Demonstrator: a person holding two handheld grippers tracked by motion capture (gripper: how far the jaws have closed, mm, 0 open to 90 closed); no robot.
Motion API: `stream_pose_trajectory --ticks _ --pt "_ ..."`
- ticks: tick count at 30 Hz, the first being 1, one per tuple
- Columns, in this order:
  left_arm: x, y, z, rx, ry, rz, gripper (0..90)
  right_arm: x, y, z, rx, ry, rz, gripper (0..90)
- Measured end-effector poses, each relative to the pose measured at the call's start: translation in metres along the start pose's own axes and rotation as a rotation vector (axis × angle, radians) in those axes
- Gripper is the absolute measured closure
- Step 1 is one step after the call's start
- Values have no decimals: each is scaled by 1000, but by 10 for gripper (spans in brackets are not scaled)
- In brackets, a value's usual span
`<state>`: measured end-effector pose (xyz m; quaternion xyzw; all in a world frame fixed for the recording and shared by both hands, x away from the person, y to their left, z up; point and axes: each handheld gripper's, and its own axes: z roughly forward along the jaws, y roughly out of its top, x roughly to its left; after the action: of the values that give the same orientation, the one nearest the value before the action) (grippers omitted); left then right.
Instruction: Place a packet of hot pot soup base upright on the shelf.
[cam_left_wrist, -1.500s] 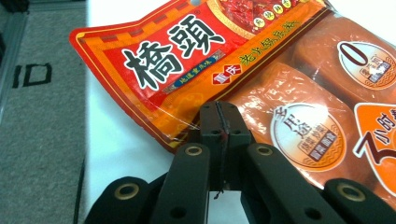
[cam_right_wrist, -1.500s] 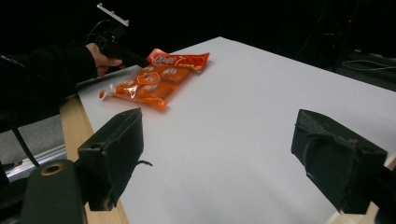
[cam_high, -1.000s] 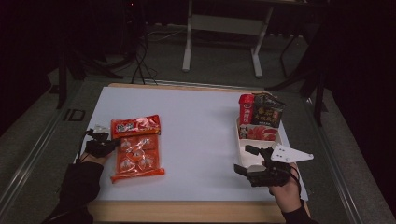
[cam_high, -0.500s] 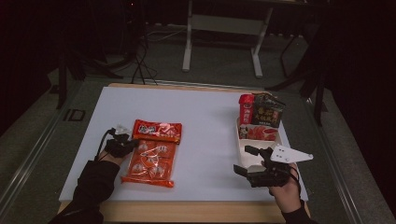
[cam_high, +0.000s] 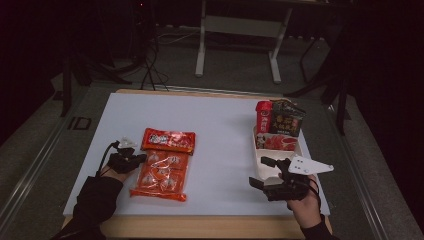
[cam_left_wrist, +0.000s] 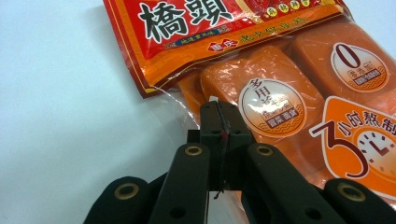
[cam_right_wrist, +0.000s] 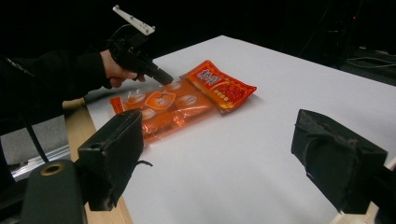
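On the white table top (cam_high: 225, 125), toward its left near quarter, lies the orange clear-plastic multipack of seasoning blocks with a red printed header (cam_high: 162, 167). It rests flat, header pointing away from the person. The left gripper (cam_high: 134, 159) sits at the pack's left edge. In the left gripper view its jaws are pressed fully together, and the clear film border of the pack (cam_left_wrist: 187, 100) runs in beneath the jaw tips. Whether film is actually pinched between them cannot be told; the pads meet with no visible gap.

The right gripper (cam_high: 264, 172) hangs above the table's right near corner, well apart from the pack, jaws spread wide and empty. Just beyond it stands a white shallow plastic tray (cam_high: 261, 162) that carries a red cylindrical can (cam_high: 263, 116), a dark printed carton (cam_high: 286, 120) and a red flat packet (cam_high: 277, 142).

Step in hand, as judged: repositioning the pack across the table by its left edge, probably toward the tray side.

Requirements for the next move:
1. Confirm the hold on the film border; thin film slips readily from flat pads.
2. Keep the pull low and level, so the loose blocks inside do not shift and fold the pack.
3. Bring the right gripper to the pack's right edge only if a two-point lift is needed.
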<state>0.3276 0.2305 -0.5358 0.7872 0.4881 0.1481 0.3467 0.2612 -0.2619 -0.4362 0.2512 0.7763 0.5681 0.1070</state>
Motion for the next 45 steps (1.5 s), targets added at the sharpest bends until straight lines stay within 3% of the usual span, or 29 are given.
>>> stream_pose_trajectory --ticks 9,13,16,19,23,25,29,34,40,42,45 --pt "-9 1 3 -1 11 -10 900 0 -1 0 3 -2 4 167" --pt "-22 8 10 7 -16 14 900 0 0 0 1 -2 0 167" --pt "-39 15 19 11 -18 62 900 0 0 -1 -1 -5 -2 167" --pt "-51 21 26 15 -38 83 900 -1 0 -2 -5 -7 3 167" --pt "-60 25 32 12 -58 107 900 -1 0 -3 -5 -6 5 167" --pt "-61 25 33 5 -67 124 900 -1 -1 -3 -6 -4 5 167" --pt "-55 26 31 3 -97 114 898 -1 0 -4 -14 -5 7 167" --pt "-52 22 18 8 -100 123 898 0 1 -7 -19 -10 7 167" --pt "-53 9 -1 10 -136 105 898 1 2 -9 -19 -10 9 167" --pt "-56 4 -6 27 -134 126 898 3 3 -9 -21 -8 3 167" --pt "-57 -3 -7 35 -137 120 898 4 4 -10 -22 -4 2 167"
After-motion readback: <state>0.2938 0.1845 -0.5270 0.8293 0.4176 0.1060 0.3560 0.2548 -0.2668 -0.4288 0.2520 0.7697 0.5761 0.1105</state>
